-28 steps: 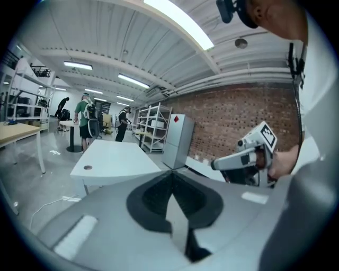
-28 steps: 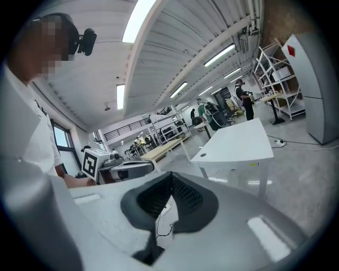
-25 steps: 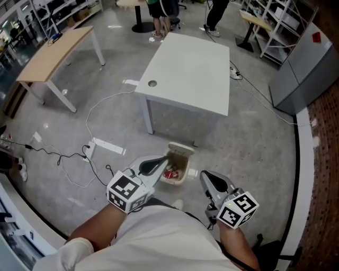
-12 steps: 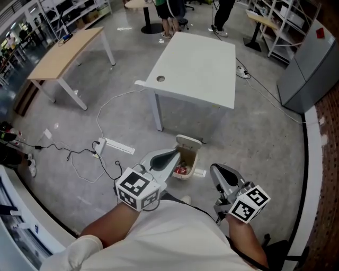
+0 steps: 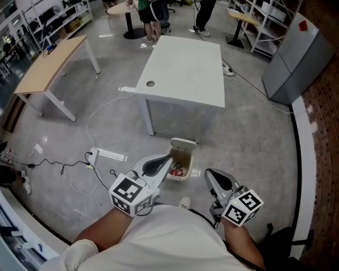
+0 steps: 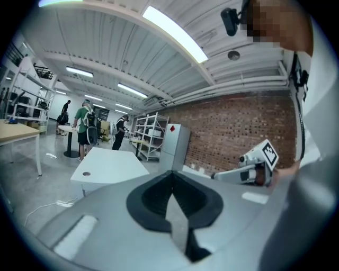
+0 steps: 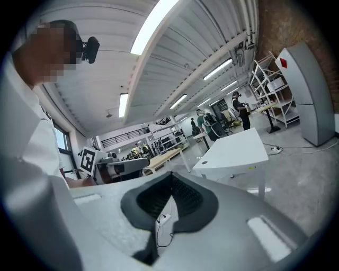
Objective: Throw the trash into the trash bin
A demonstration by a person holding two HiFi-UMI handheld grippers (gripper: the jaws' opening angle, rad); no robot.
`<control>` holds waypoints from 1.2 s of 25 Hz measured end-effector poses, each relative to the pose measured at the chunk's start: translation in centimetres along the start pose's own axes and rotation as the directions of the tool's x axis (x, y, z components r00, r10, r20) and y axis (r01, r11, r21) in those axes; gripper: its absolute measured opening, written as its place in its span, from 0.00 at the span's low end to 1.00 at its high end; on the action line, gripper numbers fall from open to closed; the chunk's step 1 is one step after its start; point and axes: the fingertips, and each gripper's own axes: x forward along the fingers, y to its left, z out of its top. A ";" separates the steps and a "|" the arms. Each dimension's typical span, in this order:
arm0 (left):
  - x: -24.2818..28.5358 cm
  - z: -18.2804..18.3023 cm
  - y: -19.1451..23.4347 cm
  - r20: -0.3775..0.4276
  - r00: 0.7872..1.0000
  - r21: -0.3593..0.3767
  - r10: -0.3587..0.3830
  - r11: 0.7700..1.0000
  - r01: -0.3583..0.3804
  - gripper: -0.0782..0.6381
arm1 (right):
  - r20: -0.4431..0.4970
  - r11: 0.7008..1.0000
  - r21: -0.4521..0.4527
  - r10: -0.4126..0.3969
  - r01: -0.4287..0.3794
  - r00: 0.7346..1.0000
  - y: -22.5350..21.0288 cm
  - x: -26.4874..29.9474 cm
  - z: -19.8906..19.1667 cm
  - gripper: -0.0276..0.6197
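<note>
Both grippers empty, trash already in the bin.
The left gripper (image 5: 165, 160) and right gripper (image 5: 208, 174) hang over the floor (image 5: 249, 143), each with its fingers pressed together on nothing. The trash bin (image 5: 189, 160) stands open near the white table (image 5: 185, 69), with red trash (image 5: 176, 171) inside.

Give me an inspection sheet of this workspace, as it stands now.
Surface: concrete floor; white table standing on it.
Job's things: small trash bin on the floor, lid open, red trash inside.
Clutter: white scrap beside the bin.
Grippers: left gripper shut, empty; right gripper shut, empty.
Cables: power strip and black cable on the floor at left.
Surroundings: wooden table, shelving, grey cabinet, brick wall, people at the back.
</note>
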 end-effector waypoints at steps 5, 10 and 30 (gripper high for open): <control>-2.5 -0.4 1.3 -0.024 0.998 0.034 -0.057 0.998 0.058 0.12 | 0.030 0.998 0.012 -0.066 0.066 0.997 2.2 1.4 -0.7 0.05; -4.8 -1.7 3.0 -0.053 0.992 0.059 -0.116 0.991 0.119 0.12 | 0.047 0.988 0.021 -0.151 0.150 0.987 3.8 2.5 -1.7 0.05; -6.7 -1.8 3.4 -0.021 0.999 0.025 -0.030 0.999 0.031 0.12 | -0.011 0.986 -0.015 -0.167 0.167 0.986 4.1 -0.2 -2.3 0.05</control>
